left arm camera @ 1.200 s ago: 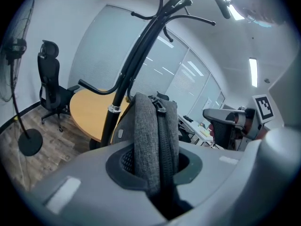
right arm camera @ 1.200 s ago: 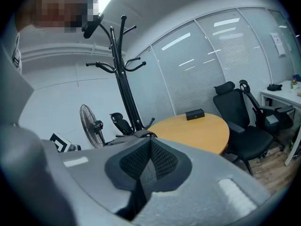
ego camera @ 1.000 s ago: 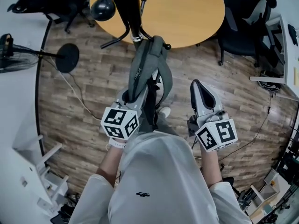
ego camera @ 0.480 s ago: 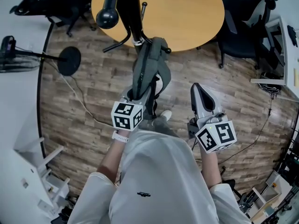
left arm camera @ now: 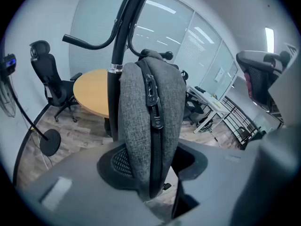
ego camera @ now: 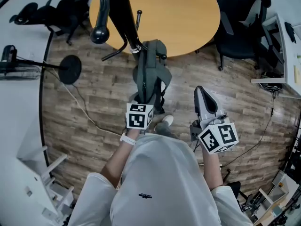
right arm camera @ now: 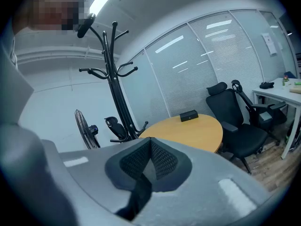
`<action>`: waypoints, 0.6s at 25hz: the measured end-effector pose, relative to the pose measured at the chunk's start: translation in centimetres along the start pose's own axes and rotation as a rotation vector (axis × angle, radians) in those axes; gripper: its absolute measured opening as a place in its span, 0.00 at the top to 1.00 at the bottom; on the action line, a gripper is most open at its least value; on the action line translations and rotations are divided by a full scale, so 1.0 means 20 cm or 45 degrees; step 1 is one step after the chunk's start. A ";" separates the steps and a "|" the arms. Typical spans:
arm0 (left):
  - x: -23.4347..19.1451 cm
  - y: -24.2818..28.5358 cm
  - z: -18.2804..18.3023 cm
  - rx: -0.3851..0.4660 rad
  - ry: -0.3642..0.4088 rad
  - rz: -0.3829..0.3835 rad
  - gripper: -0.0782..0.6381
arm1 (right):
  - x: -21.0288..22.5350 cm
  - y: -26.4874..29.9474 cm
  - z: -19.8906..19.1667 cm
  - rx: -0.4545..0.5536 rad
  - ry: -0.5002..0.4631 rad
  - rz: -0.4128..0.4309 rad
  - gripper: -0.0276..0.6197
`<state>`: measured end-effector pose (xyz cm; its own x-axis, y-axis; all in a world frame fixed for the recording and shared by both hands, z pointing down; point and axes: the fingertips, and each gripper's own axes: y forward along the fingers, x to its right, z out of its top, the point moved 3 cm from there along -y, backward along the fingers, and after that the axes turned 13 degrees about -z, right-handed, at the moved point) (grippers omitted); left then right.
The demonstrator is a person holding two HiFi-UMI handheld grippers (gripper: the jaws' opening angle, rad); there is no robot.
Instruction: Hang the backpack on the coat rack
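The grey backpack (ego camera: pixel 149 69) hangs by its top loop from a low hook of the black coat rack (ego camera: pixel 123 13). In the left gripper view the backpack (left arm camera: pixel 150 126) fills the middle, zip facing me, with the coat rack (left arm camera: pixel 120 55) pole behind it. My left gripper (ego camera: pixel 146 101) is at the bag's lower end. Its jaws are opening around the left gripper (left arm camera: pixel 150 173) centre: the bag's bottom sits between them, with a dark gap on the right side. My right gripper (ego camera: pixel 200 92) hovers apart to the right, shut and empty, with the right gripper (right arm camera: pixel 149 161) pads meeting.
A round wooden table (ego camera: pixel 174 13) stands just behind the rack. Black office chairs (ego camera: pixel 240 27) sit at the right, another at the top left. A floor fan's base (ego camera: pixel 70 62) and its cable lie to the left. A white desk (ego camera: pixel 282 41) lines the right edge.
My left gripper has shifted toward the rack and sunk under the bag, and its jaws have widened. The backpack now hangs straighter from the hook. The right gripper stayed put.
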<state>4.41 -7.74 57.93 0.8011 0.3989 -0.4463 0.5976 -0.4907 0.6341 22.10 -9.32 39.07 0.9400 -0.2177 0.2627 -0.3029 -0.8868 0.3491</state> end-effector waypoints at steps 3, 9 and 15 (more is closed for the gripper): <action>0.01 -0.01 0.00 -0.014 -0.003 -0.005 0.60 | 0.02 -0.01 0.01 0.011 0.000 -0.007 0.96; 0.00 -0.03 0.01 -0.079 0.016 -0.004 0.58 | 0.07 -0.03 0.02 0.017 0.014 -0.008 0.95; 0.01 -0.08 0.00 -0.078 0.008 0.038 0.56 | 0.10 -0.04 0.00 0.017 0.036 -0.006 0.95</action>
<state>3.53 -6.88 56.77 0.8180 0.3895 -0.4232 0.5703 -0.4542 0.6844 24.18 -9.11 39.39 0.9366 -0.2018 0.2863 -0.2960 -0.8932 0.3385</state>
